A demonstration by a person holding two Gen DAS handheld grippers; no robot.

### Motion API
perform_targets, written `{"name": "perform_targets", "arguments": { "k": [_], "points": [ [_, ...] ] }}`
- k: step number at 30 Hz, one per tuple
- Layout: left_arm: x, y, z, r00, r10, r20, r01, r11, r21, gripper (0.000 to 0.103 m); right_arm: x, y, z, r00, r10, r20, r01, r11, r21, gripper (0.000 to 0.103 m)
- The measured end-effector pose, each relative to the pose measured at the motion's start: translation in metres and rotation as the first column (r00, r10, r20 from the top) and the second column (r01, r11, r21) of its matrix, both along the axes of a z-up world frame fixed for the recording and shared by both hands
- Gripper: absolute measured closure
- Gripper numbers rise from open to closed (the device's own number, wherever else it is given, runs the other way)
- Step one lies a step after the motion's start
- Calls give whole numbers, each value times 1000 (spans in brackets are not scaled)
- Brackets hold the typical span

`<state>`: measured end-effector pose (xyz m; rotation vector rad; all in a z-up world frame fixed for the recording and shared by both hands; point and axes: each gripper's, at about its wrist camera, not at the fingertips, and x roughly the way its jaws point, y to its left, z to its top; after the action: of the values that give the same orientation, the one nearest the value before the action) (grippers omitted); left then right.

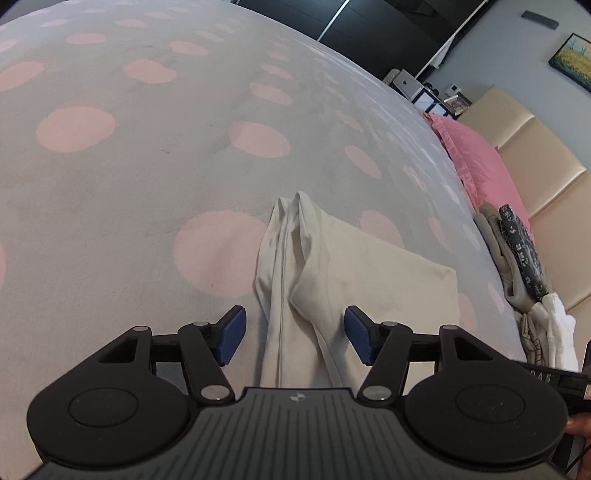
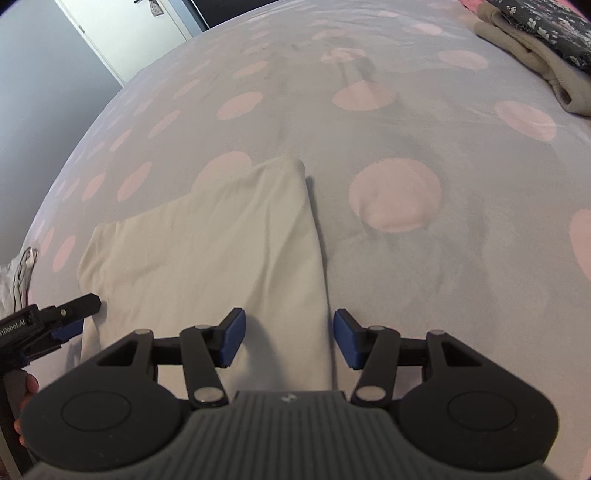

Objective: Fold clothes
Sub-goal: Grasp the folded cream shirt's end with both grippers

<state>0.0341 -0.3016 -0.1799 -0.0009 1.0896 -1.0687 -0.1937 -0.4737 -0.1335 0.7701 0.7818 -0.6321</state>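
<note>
A cream garment lies on the grey bedspread with pink dots. Its near-left part is bunched into a raised ridge that runs between the pads of my left gripper. That gripper is open, and its blue pads stand clear of the cloth on both sides. In the right wrist view the same garment lies flat. Its straight right edge passes between the jaws of my right gripper, which is open and not pressing on it. The left gripper shows at the garment's left edge.
A pile of folded beige and dark floral clothes sits by the pink pillow and the beige headboard. Crumpled white clothes lie near the bed's edge. A white door stands beyond the bed.
</note>
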Motion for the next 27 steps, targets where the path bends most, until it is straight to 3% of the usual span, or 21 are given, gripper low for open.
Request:
{"name": "perform_targets", "arguments": {
  "k": [5, 12, 15, 17, 19, 27],
  "points": [
    [10, -7, -10, 1000, 6, -22, -7, 1000, -30, 50, 14, -13, -12, 999, -5, 33, 5, 1000, 5, 46],
    [11, -11, -16, 1000, -15, 18, 16, 998, -56, 67, 23, -18, -17, 998, 10, 60, -9, 1000, -22, 47],
    [6, -13, -14, 999, -24, 39, 26, 998, -64, 80, 27, -16, -17, 998, 16, 58, -14, 999, -33, 56],
    [4, -14, -13, 998, -31, 52, 34, 997, -68, 82, 28, -14, -16, 998, 23, 57, -21, 999, -40, 63],
    [2, -14, -11, 997, -35, 62, 39, 997, -73, 86, 26, -15, -15, 997, 17, 74, -15, 999, -29, 86],
    [-11, -9, 10, 988, -50, 145, 67, 991, -112, 90, 21, -4, 1, 993, 29, 111, -19, 996, -91, 91]
  ]
}}
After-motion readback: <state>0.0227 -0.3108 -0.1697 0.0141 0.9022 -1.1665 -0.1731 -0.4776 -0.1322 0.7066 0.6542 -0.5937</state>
